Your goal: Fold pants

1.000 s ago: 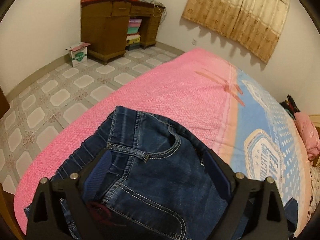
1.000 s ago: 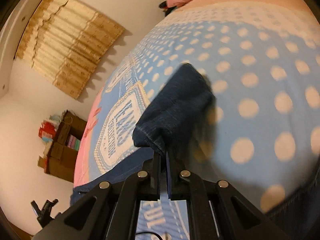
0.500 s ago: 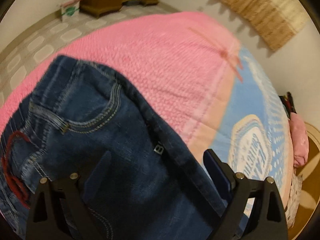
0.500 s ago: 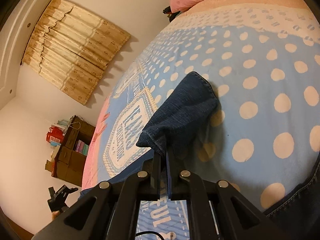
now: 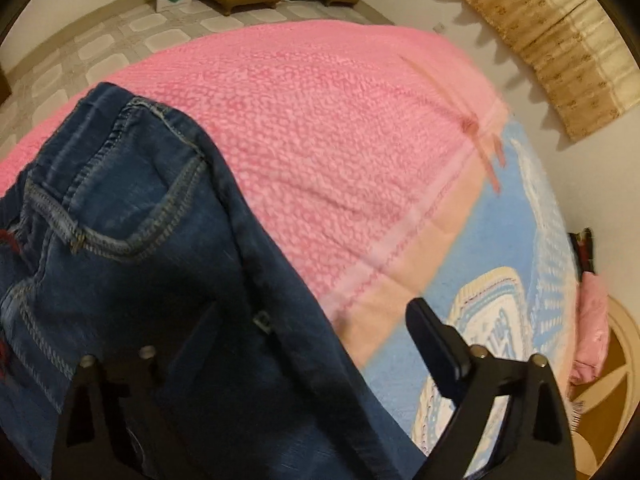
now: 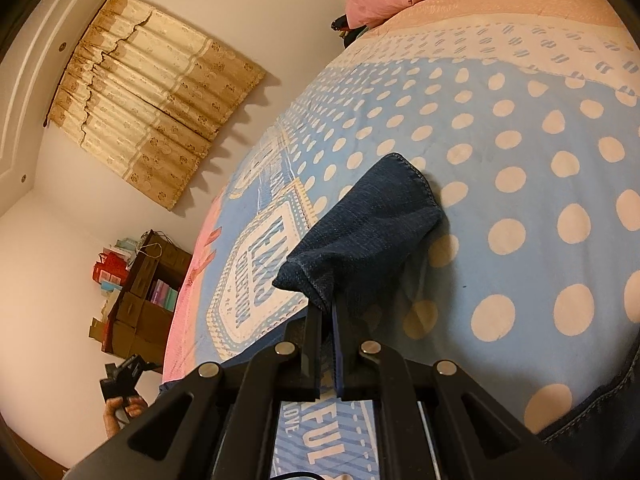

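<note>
The right gripper point(image 6: 328, 320) has its jaws pinched together on a leg hem of the jeans point(image 6: 360, 236), lifting that end just off the dotted blue stretch of the bedspread point(image 6: 540, 160). The left gripper point(image 5: 316, 328) hangs with jaws wide apart over the waist end of the same jeans, straddling the side seam near the pocket and clamping nothing, with the denim lying on the pink part of the cover. Denim like this looks soft, fairly heavy and floppy, so I'd grab doubled edges: hem and waistband.
</note>
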`<state>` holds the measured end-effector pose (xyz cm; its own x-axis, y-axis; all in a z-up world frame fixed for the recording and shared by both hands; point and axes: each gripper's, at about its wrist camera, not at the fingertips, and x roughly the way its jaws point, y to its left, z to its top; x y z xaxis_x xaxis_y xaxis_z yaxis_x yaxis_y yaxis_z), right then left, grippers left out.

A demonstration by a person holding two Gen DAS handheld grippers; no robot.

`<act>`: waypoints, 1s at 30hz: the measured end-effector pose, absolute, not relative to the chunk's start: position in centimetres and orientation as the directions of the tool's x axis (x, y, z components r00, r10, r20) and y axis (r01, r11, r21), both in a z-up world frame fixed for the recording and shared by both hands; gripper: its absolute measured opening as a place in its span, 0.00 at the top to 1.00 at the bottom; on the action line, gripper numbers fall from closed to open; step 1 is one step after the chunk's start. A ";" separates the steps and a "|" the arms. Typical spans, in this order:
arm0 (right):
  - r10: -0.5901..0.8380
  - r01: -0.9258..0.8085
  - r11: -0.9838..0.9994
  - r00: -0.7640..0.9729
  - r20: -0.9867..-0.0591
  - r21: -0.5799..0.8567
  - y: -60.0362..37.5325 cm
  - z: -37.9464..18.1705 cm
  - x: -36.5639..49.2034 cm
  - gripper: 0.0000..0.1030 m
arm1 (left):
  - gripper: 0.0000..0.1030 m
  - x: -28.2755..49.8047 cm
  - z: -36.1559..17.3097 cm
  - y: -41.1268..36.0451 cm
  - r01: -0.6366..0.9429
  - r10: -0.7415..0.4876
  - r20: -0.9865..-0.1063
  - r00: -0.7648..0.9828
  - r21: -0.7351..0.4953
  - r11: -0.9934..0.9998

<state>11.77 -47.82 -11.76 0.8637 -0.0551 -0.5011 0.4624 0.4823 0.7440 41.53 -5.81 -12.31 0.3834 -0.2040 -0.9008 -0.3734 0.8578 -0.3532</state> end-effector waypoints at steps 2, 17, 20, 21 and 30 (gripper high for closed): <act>-0.053 0.464 0.477 0.863 -0.502 0.747 -47.9 -11.8 11.8 0.96 | 0.18 41.6 -12.8 -6.7 -0.430 -0.132 -0.930 0.344 -0.281 0.858; -0.065 0.482 0.473 0.854 -0.517 0.737 -47.8 -10.9 11.1 0.96 | 0.94 39.0 -9.7 -6.2 -0.363 -0.131 -0.867 0.481 -0.332 0.871; -0.079 0.477 0.479 0.860 -0.505 0.737 -47.9 -9.3 10.2 0.96 | 0.94 36.8 -7.0 -5.2 -0.296 -0.173 -0.826 0.536 -0.376 0.878; -0.084 0.474 0.484 0.861 -0.501 0.735 -47.9 -8.8 9.9 0.96 | 0.94 35.7 -6.0 -4.5 -0.279 -0.201 -0.809 0.552 -0.406 0.870; -0.114 0.458 0.493 0.877 -0.467 0.740 -46.8 -5.3 3.7 0.96 | 0.94 25.0 -1.0 -0.9 -0.172 -0.216 -0.723 0.657 -0.422 0.890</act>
